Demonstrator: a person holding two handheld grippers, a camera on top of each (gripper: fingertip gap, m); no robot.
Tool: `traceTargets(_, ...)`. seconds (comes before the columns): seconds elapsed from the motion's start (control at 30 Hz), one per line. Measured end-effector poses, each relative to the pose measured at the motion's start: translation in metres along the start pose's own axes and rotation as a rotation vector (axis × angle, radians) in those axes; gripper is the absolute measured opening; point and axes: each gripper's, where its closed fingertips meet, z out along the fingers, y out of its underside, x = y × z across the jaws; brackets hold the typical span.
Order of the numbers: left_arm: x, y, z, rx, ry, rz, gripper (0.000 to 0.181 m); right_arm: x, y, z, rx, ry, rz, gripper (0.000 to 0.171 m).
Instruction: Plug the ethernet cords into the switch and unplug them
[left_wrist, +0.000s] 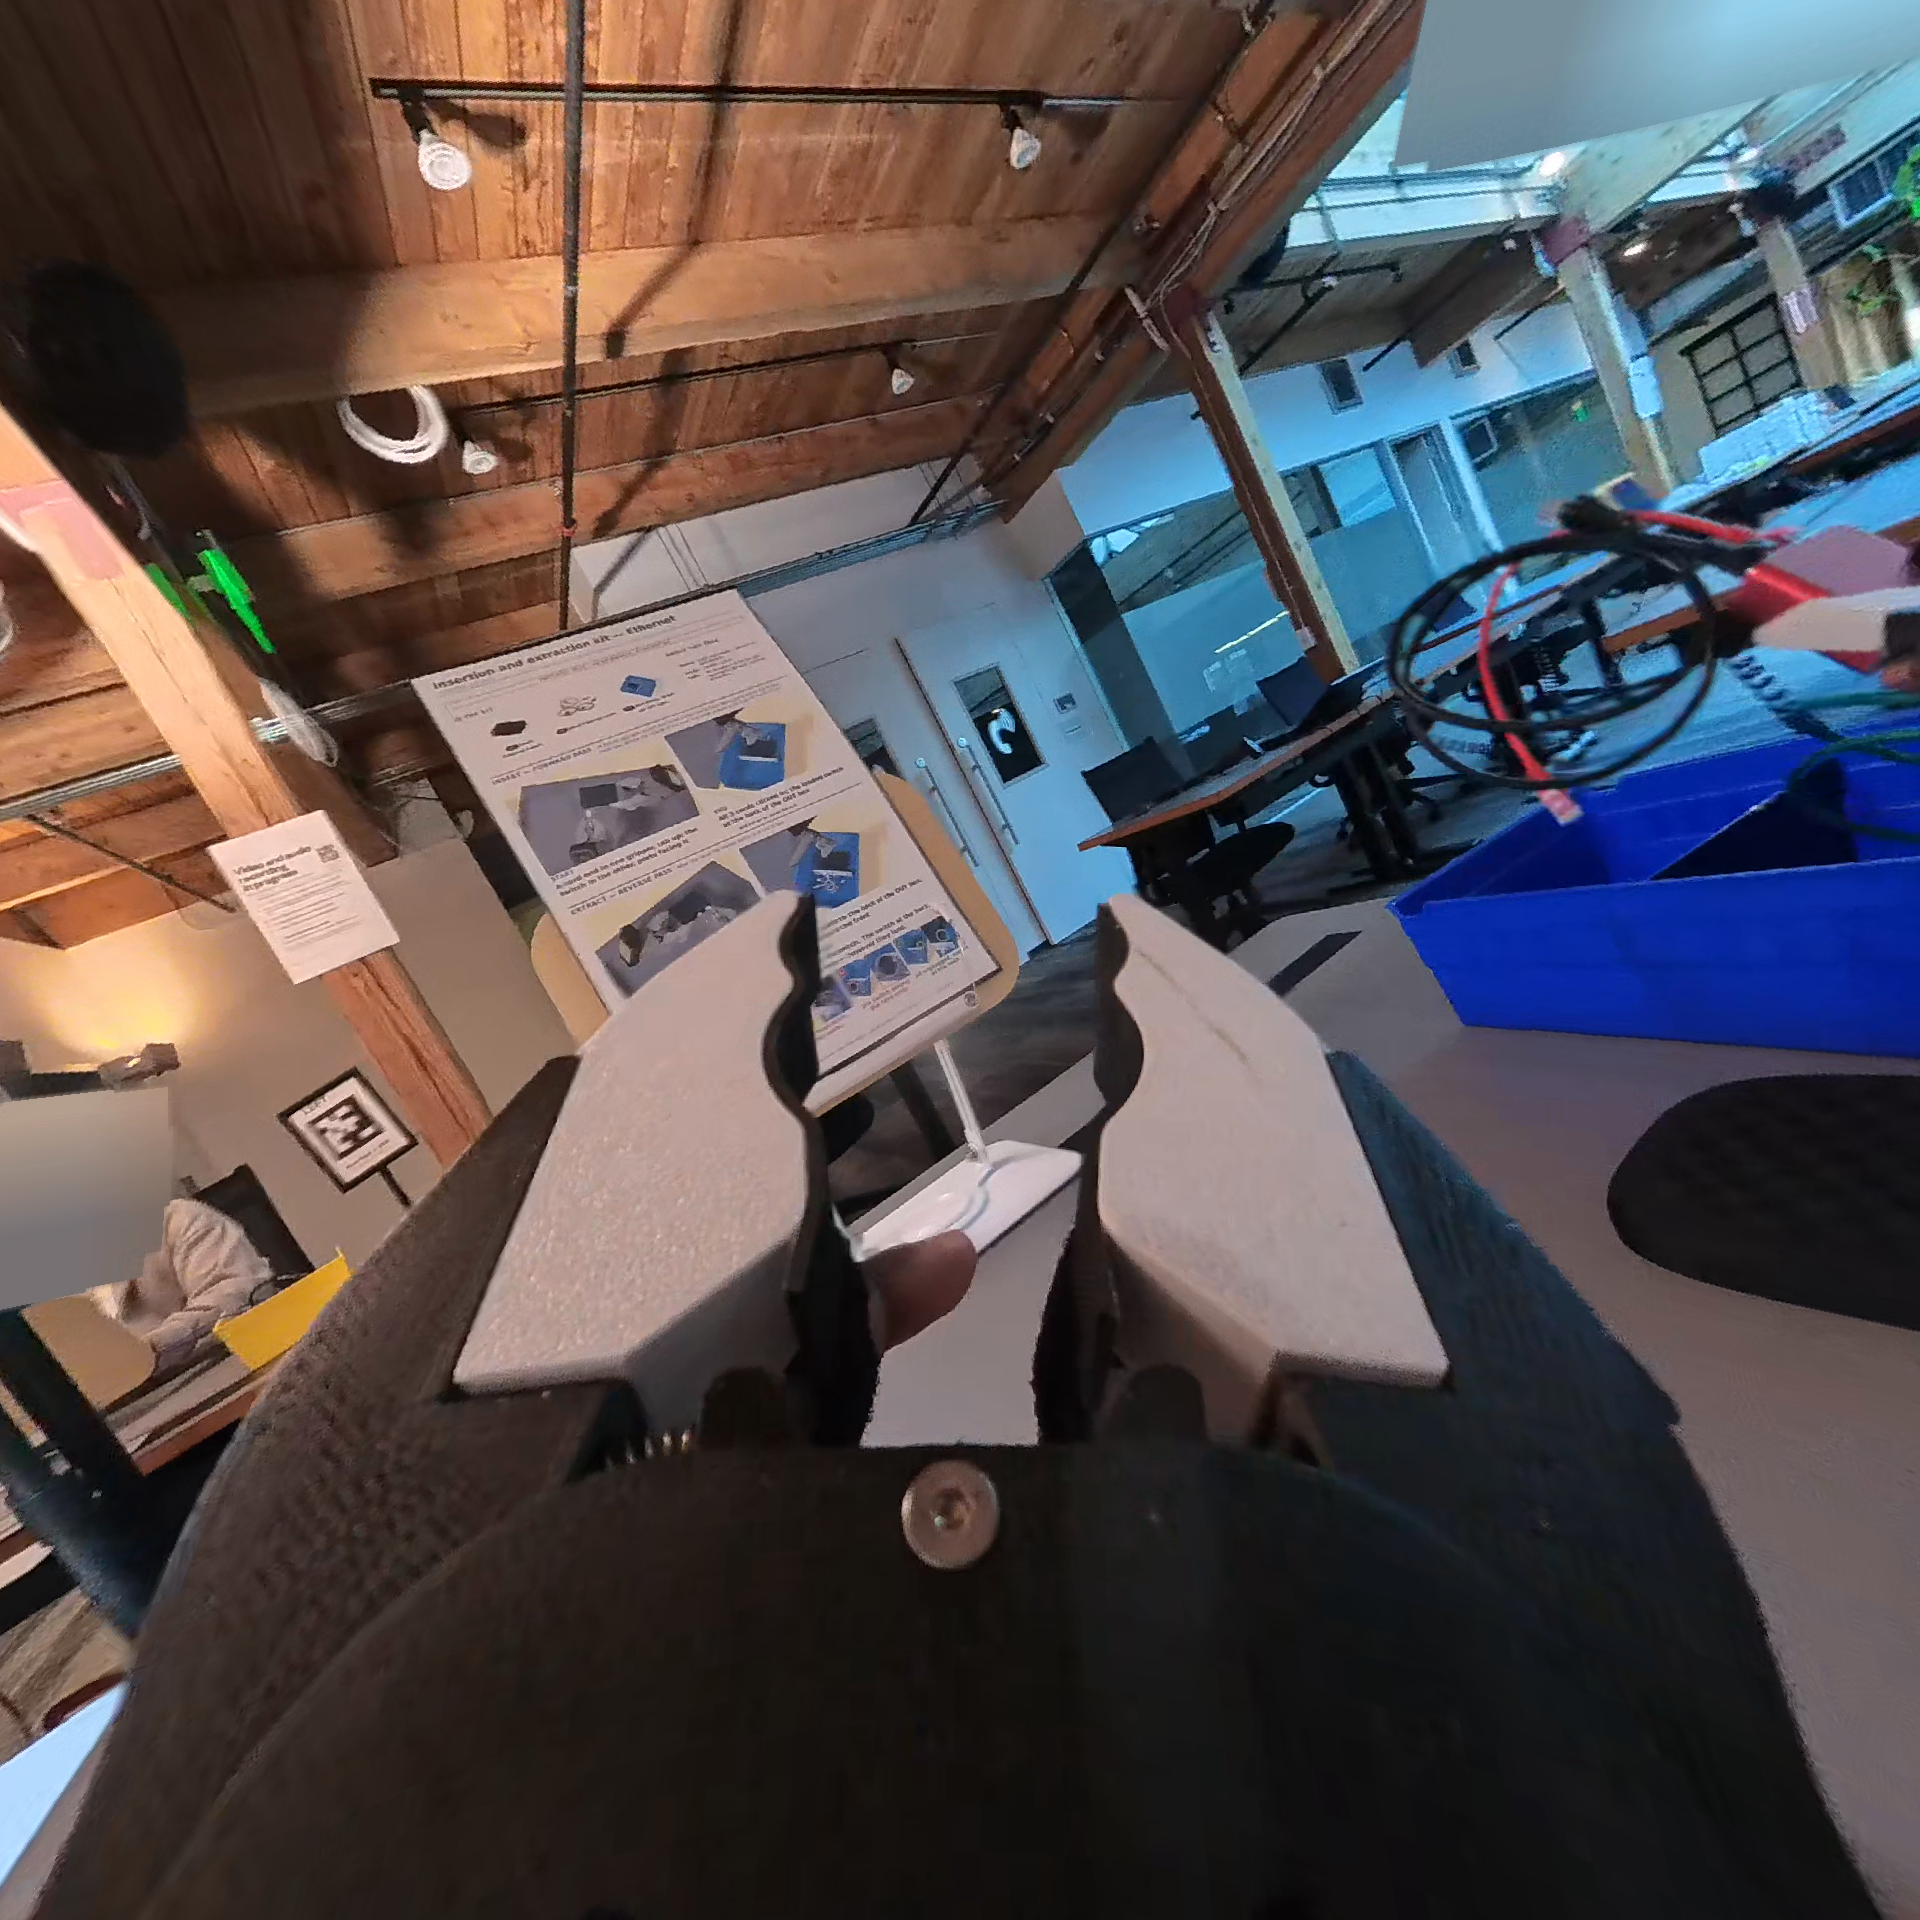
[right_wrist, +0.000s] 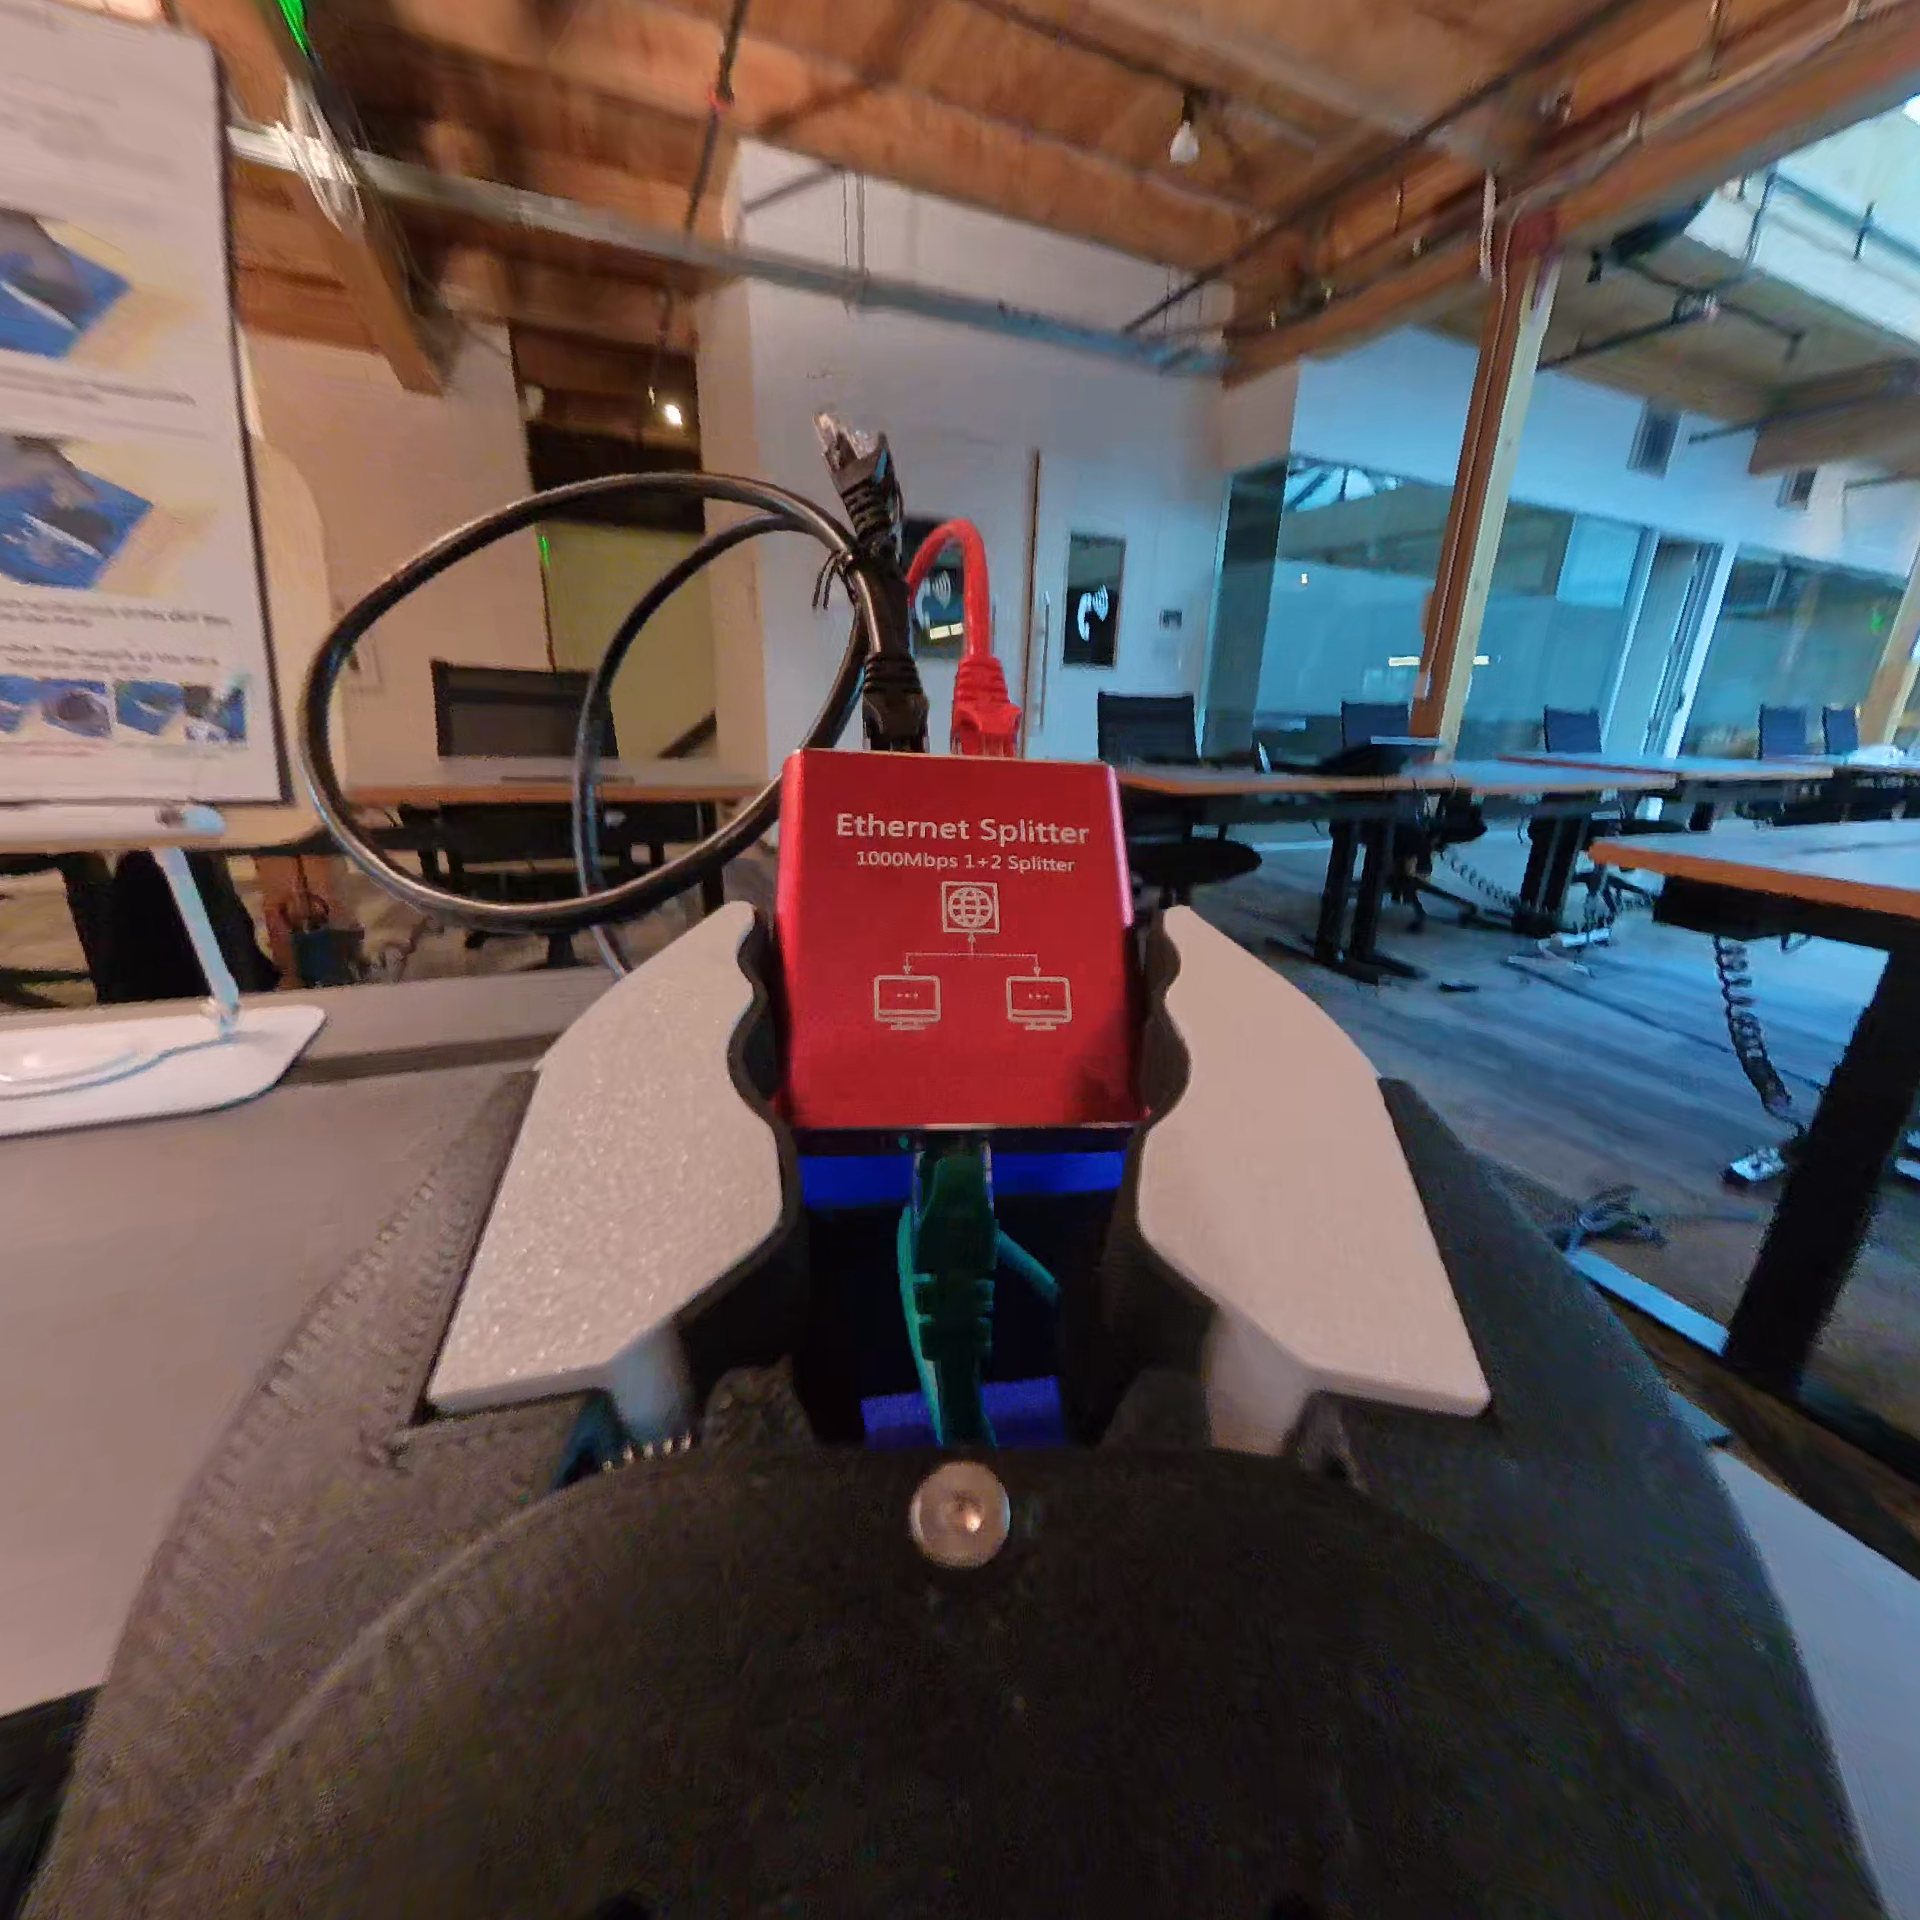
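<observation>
The right hand-held gripper is clamped on the red switch, one grey finger against each side wall of the housing. The switch is held above the grey worktop, printed face toward the camera.

Three ethernet cords are seated in the switch. On the far edge, the black cord occupies the left port and the red cord the port just beside it on the right. The black cord forms two wide loops to the left of the switch, and its free plug stands up above the seated one. The red cord arches up and bends behind its own plug. On the near edge, the green cord enters a single port and runs back between the fingers toward the gripper body.

The left hand-held gripper has its jaws apart and holds nothing. A fingertip of the person shows in the gap near the finger roots. It hovers over the worktop, aimed at an instruction sheet on a white stand.

In the left wrist view the switch and its looped cords appear at the right edge, above a blue bin; whether anything touches the bin is probably not decidable from this angle. A black mat lies on the worktop near the bin.
</observation>
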Motion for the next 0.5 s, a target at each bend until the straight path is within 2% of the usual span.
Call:
traceTargets(0.03, -0.004, 0.000, -0.001, -0.005, -0.027, 0.001, 0.050, 0.000, 0.007, 0.003, -0.037, 0.004, -0.012, 0.070)
traceTargets(0.23, -0.011, -0.002, -0.005, 0.000, -0.034, -0.008, 0.050, -0.001, 0.052, 0.016, -0.236, 0.035, -0.116, 0.071)
traceTargets(0.33, -0.016, 0.000, -0.008, -0.021, -0.046, 0.007, 0.050, -0.010, 0.068, 0.023, -0.348, -0.018, -0.159, 0.072)
traceTargets(0.5, -0.022, 0.005, -0.011, -0.071, -0.050, -0.006, 0.050, -0.023, 0.047, 0.016, -0.267, -0.115, -0.124, 0.089)
